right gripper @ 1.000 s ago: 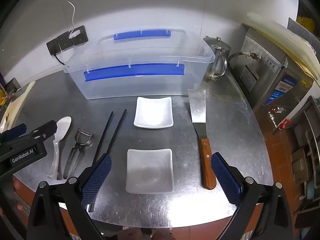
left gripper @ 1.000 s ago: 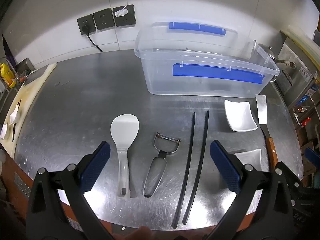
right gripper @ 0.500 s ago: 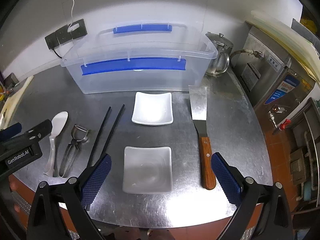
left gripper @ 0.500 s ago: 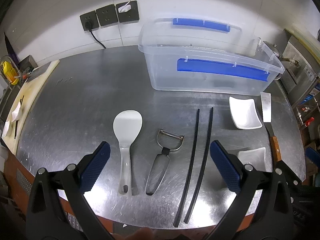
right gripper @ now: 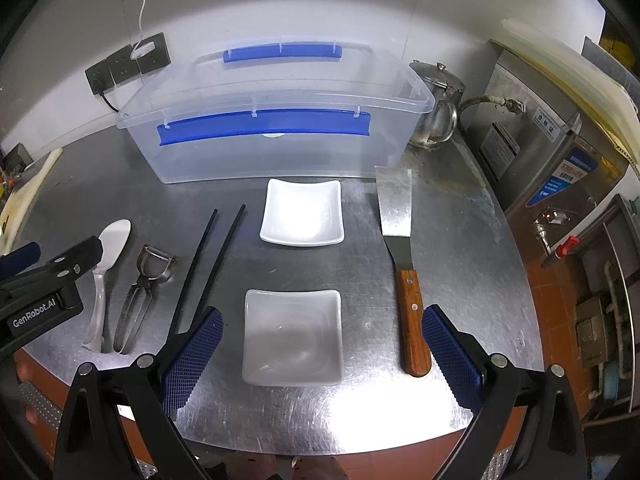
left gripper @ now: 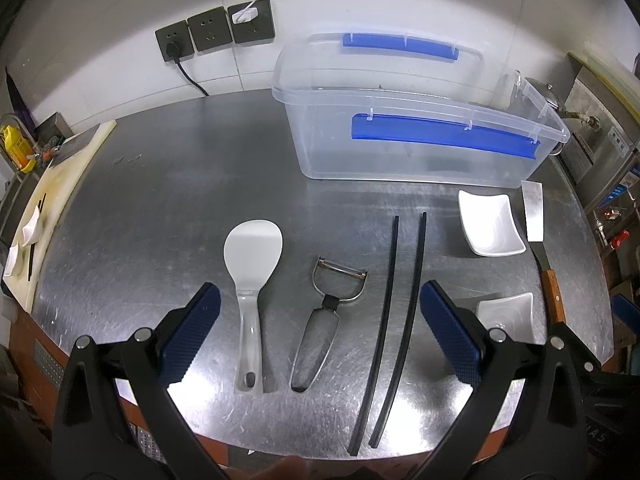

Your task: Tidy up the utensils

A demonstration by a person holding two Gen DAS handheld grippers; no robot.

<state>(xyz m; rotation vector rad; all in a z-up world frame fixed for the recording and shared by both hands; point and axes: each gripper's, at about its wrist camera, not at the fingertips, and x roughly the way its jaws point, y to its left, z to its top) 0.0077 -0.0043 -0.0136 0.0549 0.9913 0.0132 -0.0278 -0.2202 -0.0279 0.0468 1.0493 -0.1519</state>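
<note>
Flanking two chopsticks point(left gripper: 394, 276) and two dishes point(right gripper: 293, 336), both claws point(left gripper: 320, 322) point(right gripper: 322, 344) gape empty.

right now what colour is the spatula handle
Brown wood with metal rivets; the spatula handle shows best in the right wrist view.

silver brushed surface point(left gripper: 168, 208), scratched all over. clear bin point(left gripper: 400, 148) with blue strips. white paddle point(left gripper: 252, 256), black chopsticks point(left gripper: 400, 280), steel peeler point(left gripper: 324, 312). two white dishes point(right gripper: 302, 218), turner point(right gripper: 408, 280) with a brown wood handle. both claws point(right gripper: 320, 354) black with blue cross-hatched pads point(right gripper: 192, 356).
</note>
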